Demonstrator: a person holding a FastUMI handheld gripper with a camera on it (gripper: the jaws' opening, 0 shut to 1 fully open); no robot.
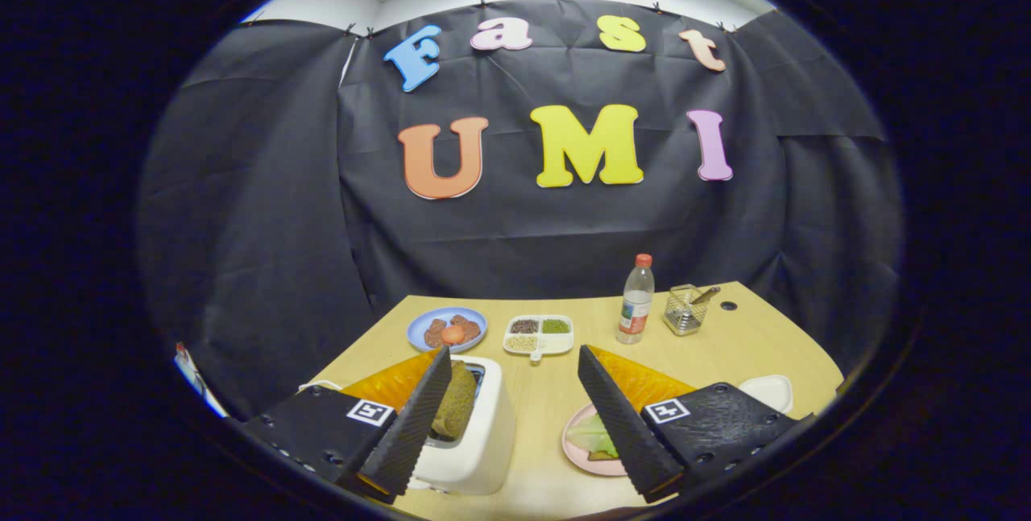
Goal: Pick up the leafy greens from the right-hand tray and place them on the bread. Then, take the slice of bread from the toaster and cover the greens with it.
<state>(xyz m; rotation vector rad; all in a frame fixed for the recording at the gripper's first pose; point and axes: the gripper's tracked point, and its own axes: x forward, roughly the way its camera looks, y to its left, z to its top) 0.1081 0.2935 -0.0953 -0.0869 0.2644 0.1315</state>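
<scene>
- The table [556, 400] carries every item of the task and sits against the booth's dark wall; its bare middle strip lies between the two fingers.
- The gripper [515, 416] is held above the near edge of the table with its fingers wide apart and nothing between them, a stance that suits an approach, not a carry.
- The toaster [471, 440] stands just ahead of the left finger, with the slice of bread [457, 404] upright in its slot; the slice projects above the slot (judged to leave enough edge for the fingers to pinch from above).
- The pink plate [576, 448] lies partly behind the right finger and holds the leafy greens [594, 434], which appear to rest on a brownish base at the plate, probably the lower bread; the finger hides most of it.
- From this layout, the greens seem already placed, so the step in hand is likely the toaster slice.
- A white tray [769, 390] sits beyond the right finger.
- Farther back stand a bottle [636, 301], a blue plate [445, 328] of food, a divided dish [540, 335] and a small wire basket [685, 310], all well apart from the work zone.
</scene>
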